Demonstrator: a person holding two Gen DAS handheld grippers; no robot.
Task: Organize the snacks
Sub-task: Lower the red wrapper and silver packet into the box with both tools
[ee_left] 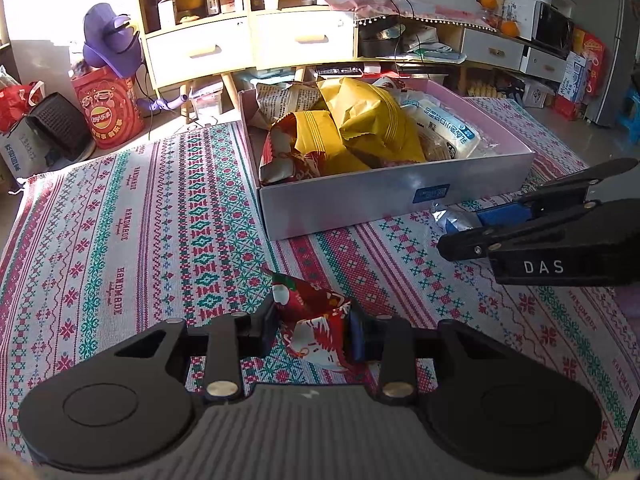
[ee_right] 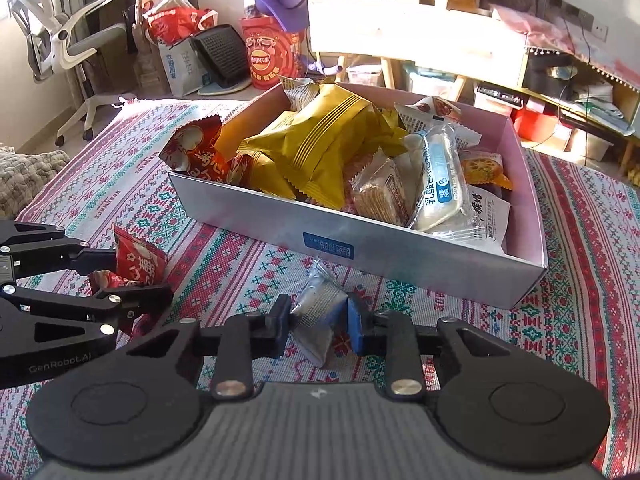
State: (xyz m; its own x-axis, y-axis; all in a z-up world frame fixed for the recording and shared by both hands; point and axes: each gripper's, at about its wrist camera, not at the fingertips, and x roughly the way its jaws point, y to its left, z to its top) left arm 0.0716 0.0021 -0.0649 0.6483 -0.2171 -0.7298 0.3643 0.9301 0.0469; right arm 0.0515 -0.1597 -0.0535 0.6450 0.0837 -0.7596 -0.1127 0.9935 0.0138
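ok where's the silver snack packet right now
The silver packet is pinched in the right gripper, low over the patterned cloth, just in front of the box near its blue label; the left gripper holds a red packet beside it.

Patterned woven cloth [ee_left: 160,220] covering the whole surface, open box [ee_left: 360,196] lying directly on it, packed with snacks, cloth spreading out on every side of the box
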